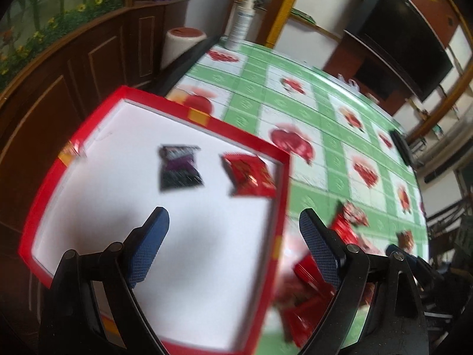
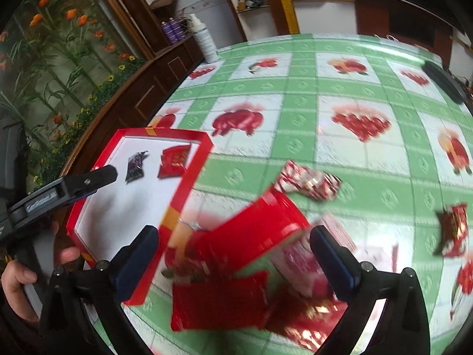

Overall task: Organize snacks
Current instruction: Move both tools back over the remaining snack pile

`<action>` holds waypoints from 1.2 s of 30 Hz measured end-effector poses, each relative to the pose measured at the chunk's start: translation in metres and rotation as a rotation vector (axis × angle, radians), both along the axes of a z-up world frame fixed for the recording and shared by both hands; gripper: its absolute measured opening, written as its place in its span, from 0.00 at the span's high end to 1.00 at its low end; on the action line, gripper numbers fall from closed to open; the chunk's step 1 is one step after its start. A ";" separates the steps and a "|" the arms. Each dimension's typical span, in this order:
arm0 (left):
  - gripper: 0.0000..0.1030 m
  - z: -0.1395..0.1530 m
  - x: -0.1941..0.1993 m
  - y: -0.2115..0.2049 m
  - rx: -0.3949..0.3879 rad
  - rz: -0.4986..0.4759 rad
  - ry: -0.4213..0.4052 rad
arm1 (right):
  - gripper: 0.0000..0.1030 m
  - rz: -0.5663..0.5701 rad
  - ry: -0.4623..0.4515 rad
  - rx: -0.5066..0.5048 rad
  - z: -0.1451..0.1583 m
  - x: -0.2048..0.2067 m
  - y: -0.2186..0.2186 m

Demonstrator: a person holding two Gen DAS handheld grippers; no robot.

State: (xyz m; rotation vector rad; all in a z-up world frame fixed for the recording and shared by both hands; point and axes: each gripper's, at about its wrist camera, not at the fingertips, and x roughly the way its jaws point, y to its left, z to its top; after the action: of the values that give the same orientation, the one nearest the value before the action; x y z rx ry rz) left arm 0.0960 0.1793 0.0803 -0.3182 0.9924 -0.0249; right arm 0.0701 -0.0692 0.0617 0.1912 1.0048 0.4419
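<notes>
In the right wrist view my right gripper (image 2: 233, 254) fills the lower edge, jaws spread wide with nothing pressed between the pads; just beyond them, in the lower middle of the frame, lies the heap of red snack packets (image 2: 236, 269), blurred, one long red pack on top and a pinkish one beside it. Further up and to the right sit a crinkled red-and-silver packet (image 2: 307, 180) and, near the right edge, a dark red one (image 2: 452, 230) — both loose on the green checked tablecloth (image 2: 295, 88).

At lower left of that frame a hand (image 2: 17, 284) carries my left gripper (image 1: 233, 236); in the left wrist view its jaws are likewise apart and empty, hanging over the white floor of the red-rimmed tray (image 1: 280, 207). Beyond the fingers, mid-frame, two packets lie in the tray: a dark purple one (image 1: 179, 167) and a red one (image 1: 249, 174), side by side, not touching.

I judge I am between placements — two snacks are in, most are still out; next I must settle the right jaws around one pack from the heap, singly, then carry it to bare tray floor.
</notes>
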 end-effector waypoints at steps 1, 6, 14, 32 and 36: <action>0.12 0.000 -0.005 -0.005 -0.015 -0.018 0.002 | 0.00 -0.008 0.005 0.000 -0.001 -0.005 -0.005; 0.12 0.000 -0.038 -0.035 0.026 -0.118 -0.005 | 0.00 -0.035 -0.007 -0.014 -0.002 -0.033 -0.033; 0.12 -0.014 -0.071 -0.085 0.098 -0.294 0.046 | 0.00 -0.131 0.032 -0.055 -0.017 -0.062 -0.084; 0.12 -0.044 -0.064 -0.137 0.154 -0.459 0.135 | 0.00 -0.201 0.071 -0.076 -0.027 -0.068 -0.125; 0.13 -0.049 -0.058 -0.147 0.178 -0.510 0.140 | 0.00 -0.229 0.086 -0.062 -0.029 -0.067 -0.137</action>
State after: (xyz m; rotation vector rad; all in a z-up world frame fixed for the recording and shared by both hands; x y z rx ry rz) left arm 0.0375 0.0327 0.0309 0.1031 1.1854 -0.3791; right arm 0.0028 -0.2066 0.0331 0.2679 1.0655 0.1946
